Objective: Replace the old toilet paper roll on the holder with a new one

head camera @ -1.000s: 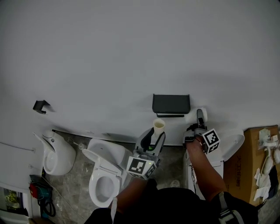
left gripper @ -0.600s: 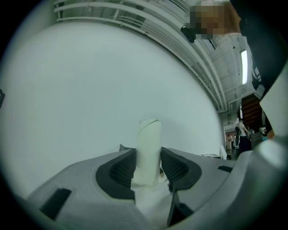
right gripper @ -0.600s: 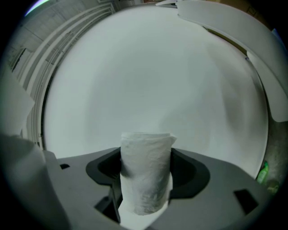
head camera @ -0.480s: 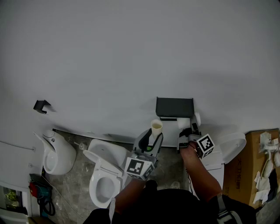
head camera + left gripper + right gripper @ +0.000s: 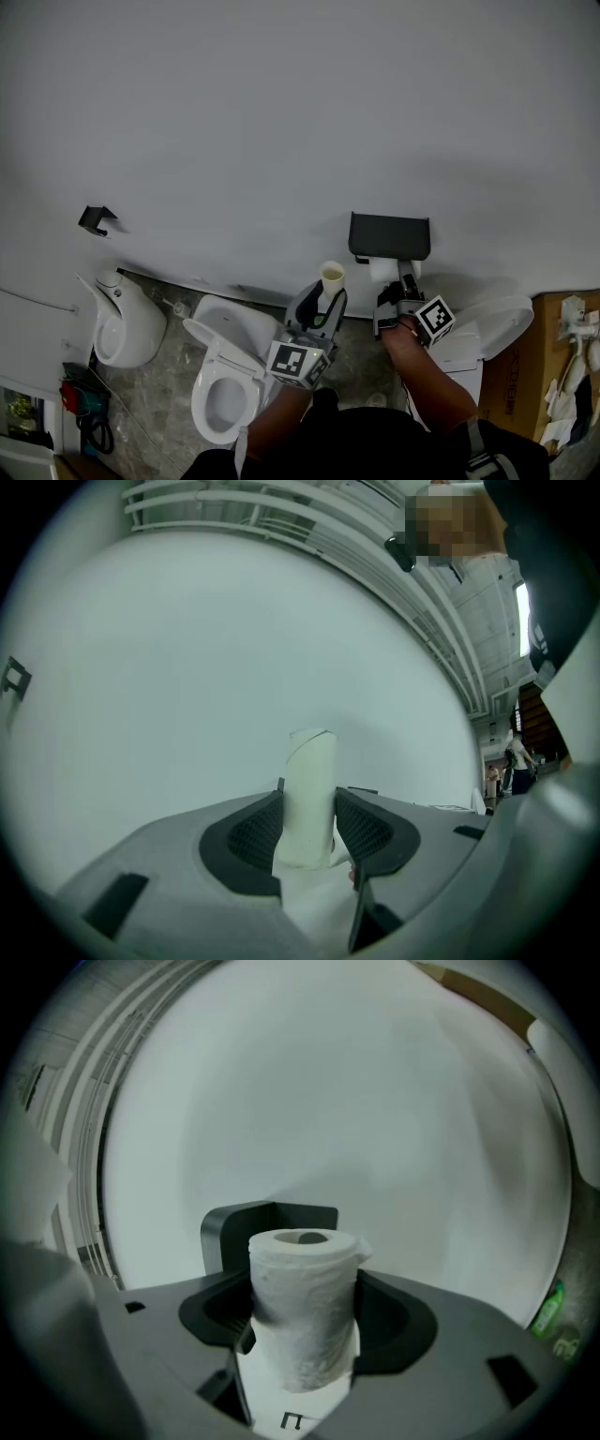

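The job looks about half done. The old core is off the holder and sits in the left gripper, whose jaws stand part-way open and press on the tube from both sides. The core stands upright between them, with its top above the jaw tips. The new roll is in the right gripper, whose jaws stand wide and are closed on the roll's flanks. That roll is also upright, with its hole facing up.

What is left, by my reading, is to seat the roll on the holder and let go, then get rid of the core. The holder hangs on the wall just ahead of the right gripper and a little to its left, partly hidden behind the roll. From the head view the roll appears tucked right under the holder's dark top. I cannot tell whether it touches any bar there, since none shows. The left gripper is off to the right gripper's left and is kept clear of the holder.

The new roll is white, plump and softly dimpled, and a loose corner of paper sticks out at its top edge. It bulges slightly where the pads squeeze it (so it will likely give under a firmer grip). The core is a thin, pale tube that looks nearly bare, with a slanting seam near its top.
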Tool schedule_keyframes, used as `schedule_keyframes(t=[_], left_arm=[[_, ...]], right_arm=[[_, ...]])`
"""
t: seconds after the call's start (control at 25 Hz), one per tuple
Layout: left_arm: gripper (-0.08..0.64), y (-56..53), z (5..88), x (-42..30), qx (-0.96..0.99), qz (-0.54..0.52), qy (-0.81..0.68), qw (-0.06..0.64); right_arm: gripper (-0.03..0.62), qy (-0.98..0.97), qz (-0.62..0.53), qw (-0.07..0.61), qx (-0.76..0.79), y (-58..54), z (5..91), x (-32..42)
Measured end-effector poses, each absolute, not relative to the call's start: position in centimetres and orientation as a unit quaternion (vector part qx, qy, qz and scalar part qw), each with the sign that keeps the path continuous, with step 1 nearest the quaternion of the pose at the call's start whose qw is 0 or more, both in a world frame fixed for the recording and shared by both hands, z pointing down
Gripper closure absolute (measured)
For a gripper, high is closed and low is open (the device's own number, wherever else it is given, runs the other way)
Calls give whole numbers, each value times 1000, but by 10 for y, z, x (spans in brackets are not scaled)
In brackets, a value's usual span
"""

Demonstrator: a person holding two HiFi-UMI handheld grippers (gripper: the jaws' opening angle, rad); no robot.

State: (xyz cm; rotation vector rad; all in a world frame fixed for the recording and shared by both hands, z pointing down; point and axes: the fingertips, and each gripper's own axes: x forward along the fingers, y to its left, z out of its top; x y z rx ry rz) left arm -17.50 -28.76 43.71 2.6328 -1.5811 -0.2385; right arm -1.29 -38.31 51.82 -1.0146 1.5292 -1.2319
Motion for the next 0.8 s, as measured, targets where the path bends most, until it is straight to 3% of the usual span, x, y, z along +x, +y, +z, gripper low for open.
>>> schedule_keyframes(t=[0.64,0.8], left_arm=[[388,-283,439,-193,845,-81,-527,34],[388,-280,441,-193,844,-77,-529,36]], right_arm=[[287,658,-501,426,-367,-377,520,-50],[250,670,-496,412,-368,-371,521,-48]])
